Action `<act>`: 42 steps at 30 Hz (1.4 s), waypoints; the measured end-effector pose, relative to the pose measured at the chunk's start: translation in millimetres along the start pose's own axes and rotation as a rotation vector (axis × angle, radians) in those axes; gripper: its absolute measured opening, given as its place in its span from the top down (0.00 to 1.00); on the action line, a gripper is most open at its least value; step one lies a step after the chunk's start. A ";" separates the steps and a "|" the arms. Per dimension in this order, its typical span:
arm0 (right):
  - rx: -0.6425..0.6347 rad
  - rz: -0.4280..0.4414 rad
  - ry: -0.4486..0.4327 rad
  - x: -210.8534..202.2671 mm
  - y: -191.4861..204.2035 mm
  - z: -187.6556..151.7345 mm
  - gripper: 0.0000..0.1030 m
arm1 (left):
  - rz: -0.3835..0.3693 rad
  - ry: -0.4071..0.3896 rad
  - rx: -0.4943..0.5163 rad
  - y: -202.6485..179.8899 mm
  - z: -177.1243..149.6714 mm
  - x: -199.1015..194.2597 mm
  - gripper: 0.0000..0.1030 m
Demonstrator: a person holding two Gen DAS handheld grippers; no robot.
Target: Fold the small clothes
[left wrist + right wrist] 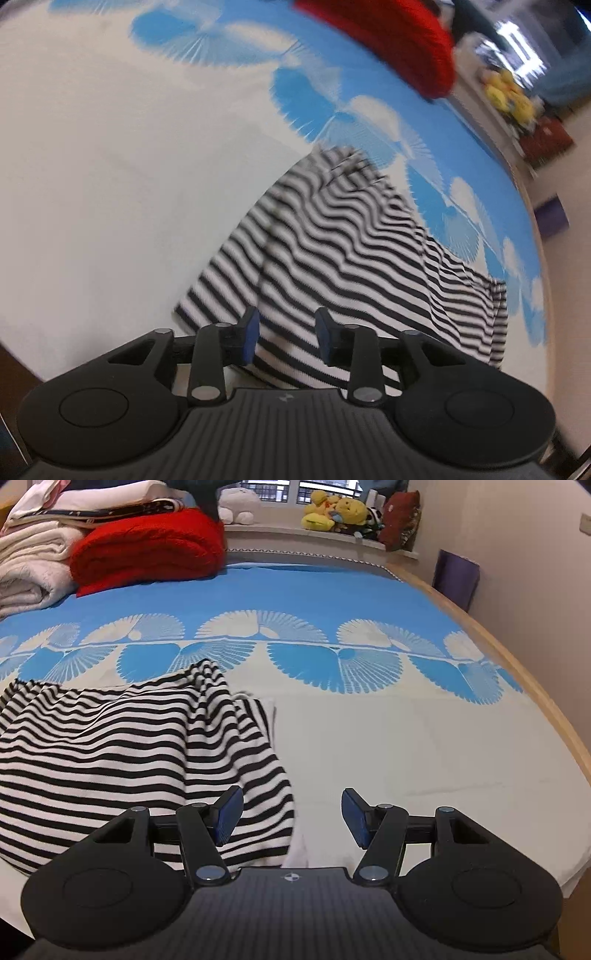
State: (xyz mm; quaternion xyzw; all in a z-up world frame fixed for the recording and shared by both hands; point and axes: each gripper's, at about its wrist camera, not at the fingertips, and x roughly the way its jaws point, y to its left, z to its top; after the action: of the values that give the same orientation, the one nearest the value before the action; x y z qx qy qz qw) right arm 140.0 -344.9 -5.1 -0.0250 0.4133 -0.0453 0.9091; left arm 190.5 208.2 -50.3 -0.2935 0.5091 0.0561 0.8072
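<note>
A black-and-white striped garment (351,251) lies rumpled on the bed's white and blue sheet (110,147). My left gripper (286,334) is open just above the garment's near edge, with striped cloth showing between its blue pads. The left wrist view is tilted and blurred. In the right wrist view the garment (110,746) lies at the left. My right gripper (291,814) is open over the garment's right edge, its left pad above the cloth and its right pad above bare sheet (424,738).
A folded red blanket (147,546) and a stack of white linens (33,565) lie at the bed's far left. Yellow plush toys (332,511) sit on a ledge behind. The wooden bed edge (535,679) and a wall run along the right.
</note>
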 end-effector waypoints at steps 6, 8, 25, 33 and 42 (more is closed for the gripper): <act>0.044 -0.001 -0.003 -0.9 -15.8 -2.4 0.41 | 0.057 0.127 -0.246 31.3 6.8 31.8 0.49; 0.057 -0.003 -0.003 -0.3 -22.0 -2.5 0.41 | 0.077 0.143 -0.289 37.5 9.4 39.6 0.46; 0.183 -0.020 0.025 6.7 -55.7 -4.1 0.41 | 0.147 0.123 -0.278 31.5 15.0 65.9 0.89; 0.325 -0.042 0.031 11.6 -63.0 0.9 0.41 | 0.062 0.001 -0.227 33.6 14.1 27.6 0.93; 0.445 -0.050 -0.024 15.8 -38.6 15.6 0.41 | 0.095 -0.045 -0.244 53.2 10.0 -9.3 0.95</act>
State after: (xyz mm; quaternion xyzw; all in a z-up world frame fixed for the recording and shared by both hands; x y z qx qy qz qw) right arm 159.7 -384.8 -3.5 0.1655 0.3817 -0.1575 0.8956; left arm 173.3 259.1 -61.5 -0.3637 0.4935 0.1621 0.7732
